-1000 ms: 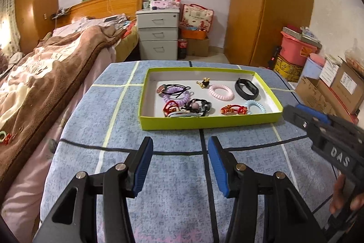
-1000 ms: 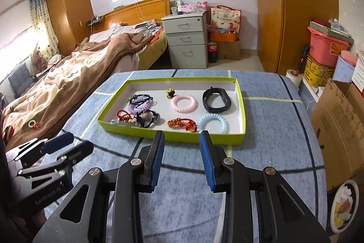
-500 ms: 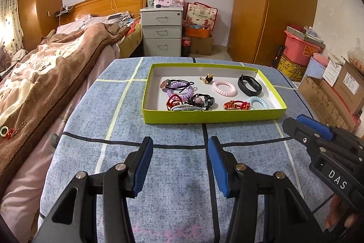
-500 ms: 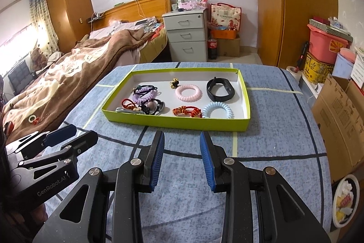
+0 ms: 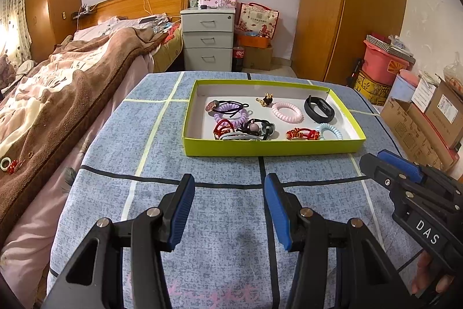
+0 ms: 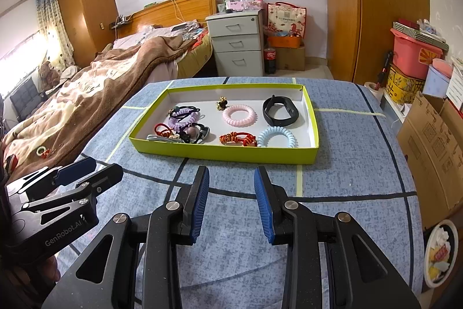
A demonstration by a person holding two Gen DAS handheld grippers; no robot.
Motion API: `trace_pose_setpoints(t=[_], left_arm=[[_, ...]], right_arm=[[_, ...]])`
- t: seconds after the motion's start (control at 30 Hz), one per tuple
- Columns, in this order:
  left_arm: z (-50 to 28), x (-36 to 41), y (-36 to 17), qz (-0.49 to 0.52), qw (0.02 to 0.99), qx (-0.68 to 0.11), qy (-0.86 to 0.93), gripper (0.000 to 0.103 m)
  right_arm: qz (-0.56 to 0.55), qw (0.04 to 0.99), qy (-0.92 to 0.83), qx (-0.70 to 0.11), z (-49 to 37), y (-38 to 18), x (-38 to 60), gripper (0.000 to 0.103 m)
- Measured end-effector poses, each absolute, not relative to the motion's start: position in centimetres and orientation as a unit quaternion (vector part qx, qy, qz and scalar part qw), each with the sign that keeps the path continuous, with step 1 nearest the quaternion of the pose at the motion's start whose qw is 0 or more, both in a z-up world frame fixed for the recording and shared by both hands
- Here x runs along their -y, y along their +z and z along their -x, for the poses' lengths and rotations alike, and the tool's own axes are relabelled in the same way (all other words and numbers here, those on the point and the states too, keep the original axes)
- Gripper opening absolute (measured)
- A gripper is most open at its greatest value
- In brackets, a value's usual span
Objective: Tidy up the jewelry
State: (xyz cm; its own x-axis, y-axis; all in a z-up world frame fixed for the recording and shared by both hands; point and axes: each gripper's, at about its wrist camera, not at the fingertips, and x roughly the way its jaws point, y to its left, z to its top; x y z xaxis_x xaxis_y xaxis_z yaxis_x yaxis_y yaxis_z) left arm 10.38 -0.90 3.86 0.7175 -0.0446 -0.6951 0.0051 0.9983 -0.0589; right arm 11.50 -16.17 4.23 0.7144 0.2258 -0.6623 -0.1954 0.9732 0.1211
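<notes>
Both grippers idle short of the tray, nothing held.

We hold the left gripper w/ jaws wide apart and empty, the right gripper w/ jaws partly apart, also empty. The yellow-green tray lies straight ahead of both on the blue cloth, long axis across our reach. The right looks nearer, esp. to the blue coil tie and red knot tie by the near wall. Further in: pink coil tie, black band, gold charm; a tangled pile sits on the left gripper's side.
</notes>
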Motion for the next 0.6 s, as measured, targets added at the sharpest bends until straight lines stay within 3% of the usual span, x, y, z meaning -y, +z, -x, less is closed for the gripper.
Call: trace_pose_setpoints(t=[0.6], left_arm=[[-10.37,0.61,3.8,0.027,0.925,-0.378,-0.009,0.052]], right_arm=[[-0.022,0.925,0.115,-0.363,-11.52,4.19,15.97,0.033]])
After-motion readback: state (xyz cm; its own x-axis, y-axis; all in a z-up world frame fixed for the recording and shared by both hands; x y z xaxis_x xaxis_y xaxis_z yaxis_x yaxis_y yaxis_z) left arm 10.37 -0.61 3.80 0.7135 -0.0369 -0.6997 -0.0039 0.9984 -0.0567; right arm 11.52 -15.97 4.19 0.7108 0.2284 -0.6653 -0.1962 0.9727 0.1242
